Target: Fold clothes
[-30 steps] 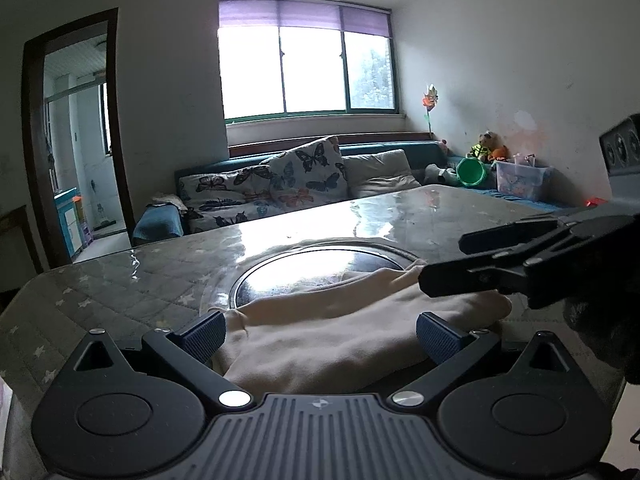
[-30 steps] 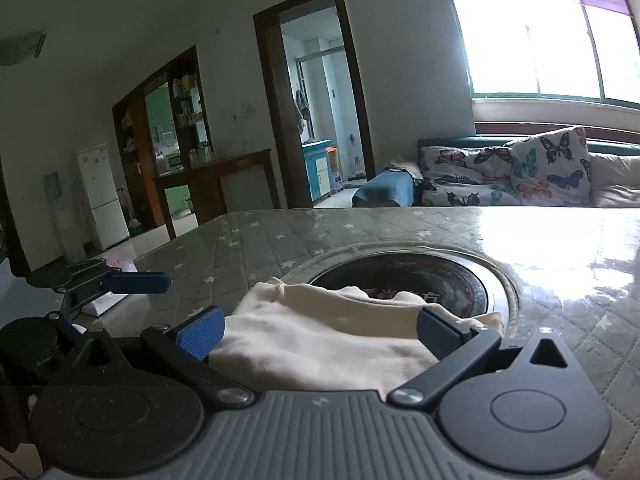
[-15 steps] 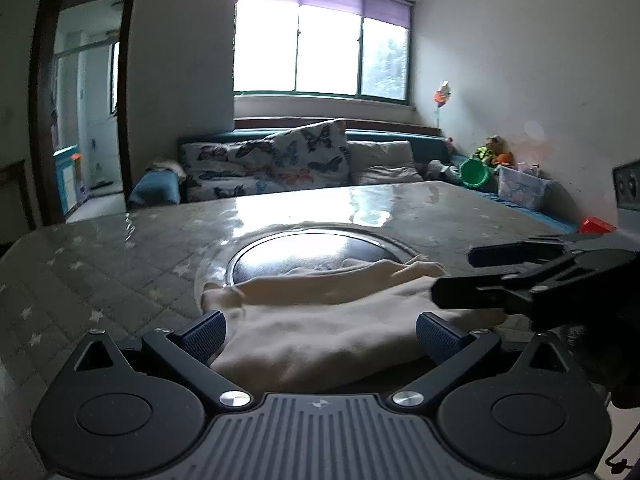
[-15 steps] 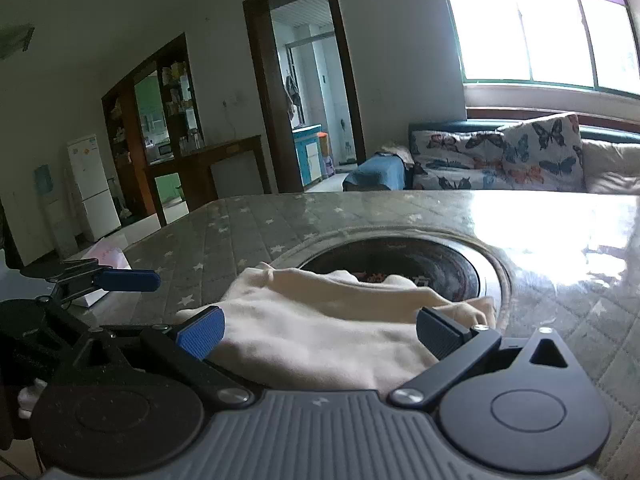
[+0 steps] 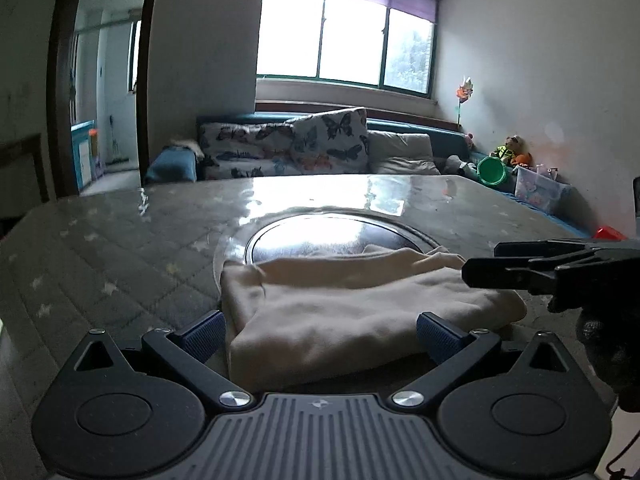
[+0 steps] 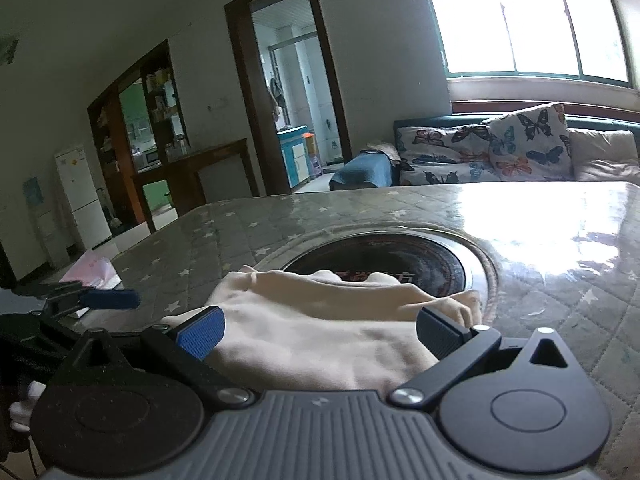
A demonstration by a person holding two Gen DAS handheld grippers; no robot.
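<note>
A cream garment (image 5: 352, 312) lies folded in a flat bundle on the table (image 5: 120, 248), its far edge over a round dark inset (image 5: 312, 236). My left gripper (image 5: 320, 334) is open just short of the garment's near edge, holding nothing. The right gripper (image 5: 500, 264) shows at the right of the left wrist view, hovering over the bundle's right end. In the right wrist view the cream garment (image 6: 320, 328) lies between and under my open right gripper (image 6: 320, 332), with no cloth pinched. The left gripper (image 6: 108, 299) shows at that view's left edge.
The quilted star-pattern table has a glossy cover, and its round inset (image 6: 392, 256) is just beyond the cloth. A pink-white item (image 6: 92, 272) lies near the table's left edge. Butterfly cushions on a sofa (image 5: 304, 148), a green bucket (image 5: 492, 170) and a doorway (image 6: 288, 92) stand beyond.
Both grippers have pulled back toward the table's near side and lifted slightly. The folded garment stays put, showing more of its near edge.
</note>
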